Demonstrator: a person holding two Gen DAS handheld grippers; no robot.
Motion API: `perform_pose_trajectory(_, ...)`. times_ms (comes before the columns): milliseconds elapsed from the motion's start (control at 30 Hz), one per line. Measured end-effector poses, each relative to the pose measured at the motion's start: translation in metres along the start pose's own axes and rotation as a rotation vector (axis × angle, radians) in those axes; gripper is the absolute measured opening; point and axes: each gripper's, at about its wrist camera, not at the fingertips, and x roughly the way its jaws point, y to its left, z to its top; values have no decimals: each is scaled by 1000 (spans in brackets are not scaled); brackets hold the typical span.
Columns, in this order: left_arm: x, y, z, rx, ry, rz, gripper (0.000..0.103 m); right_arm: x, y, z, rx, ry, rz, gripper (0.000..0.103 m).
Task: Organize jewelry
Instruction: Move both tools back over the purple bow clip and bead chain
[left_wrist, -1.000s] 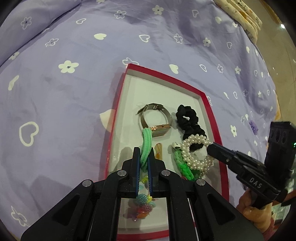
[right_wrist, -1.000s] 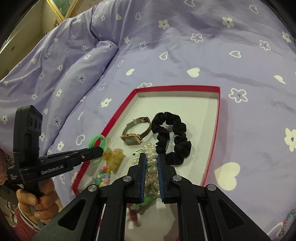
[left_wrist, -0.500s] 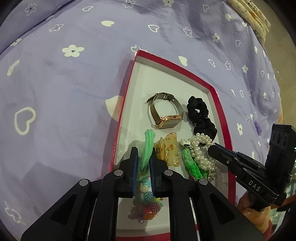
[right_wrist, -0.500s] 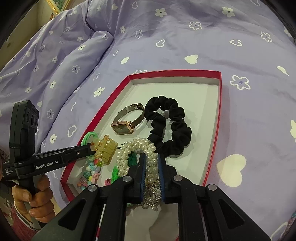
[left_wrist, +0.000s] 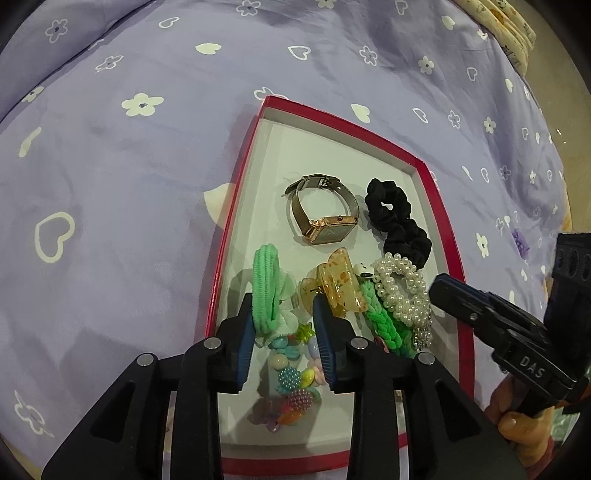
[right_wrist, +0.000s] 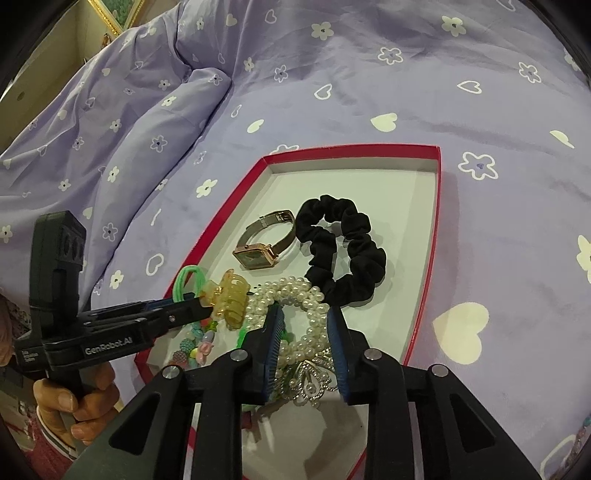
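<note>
A red tray (left_wrist: 232, 210) (right_wrist: 351, 151) with a white floor lies on the bed. In it are a rose-gold watch (left_wrist: 325, 229), a black scrunchie (right_wrist: 362, 258), an amber claw clip (left_wrist: 340, 284), a green braided band (left_wrist: 380, 314) and a colourful bead bracelet (left_wrist: 295, 376). My left gripper (left_wrist: 282, 306) is low over the tray with its jaws opening. A green hair tie (left_wrist: 266, 288) leans on its left pad, and the right pad stands clear of it. My right gripper (right_wrist: 304, 317) is opening too, with a pearl bracelet (right_wrist: 295, 295) lying loose between its pads.
A purple bedspread (right_wrist: 332, 92) printed with hearts and flowers surrounds the tray and bunches into a fold at the left. A stack of cream patterned cloth (left_wrist: 509, 22) sits at the far right. A person's hand (right_wrist: 74, 402) holds the left gripper's handle.
Both grippers, shut on the green hair tie and the pearl bracelet a second ago, have spread their jaws. Both pieces now rest in the tray.
</note>
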Motion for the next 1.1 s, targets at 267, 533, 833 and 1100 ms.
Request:
perform_pose_trajectory(267,-14,-4,-7,6,-17,10,39,-32,3,-2,4,-57,10,38)
perform_pose_trajectory(533,-31,-12,-17,8,-46,4,43,-66,-7,-13,30,-104,1,38)
perform_pose_trajectory(833,-44,-41,-32,36,-60,-34,46,-97,-33,-38,92,-132,-35,43)
perform_pose_trajectory(1100,-50,-71,-47,77,-55,-81,51,-132,-61,-64,144,-167,-81,43)
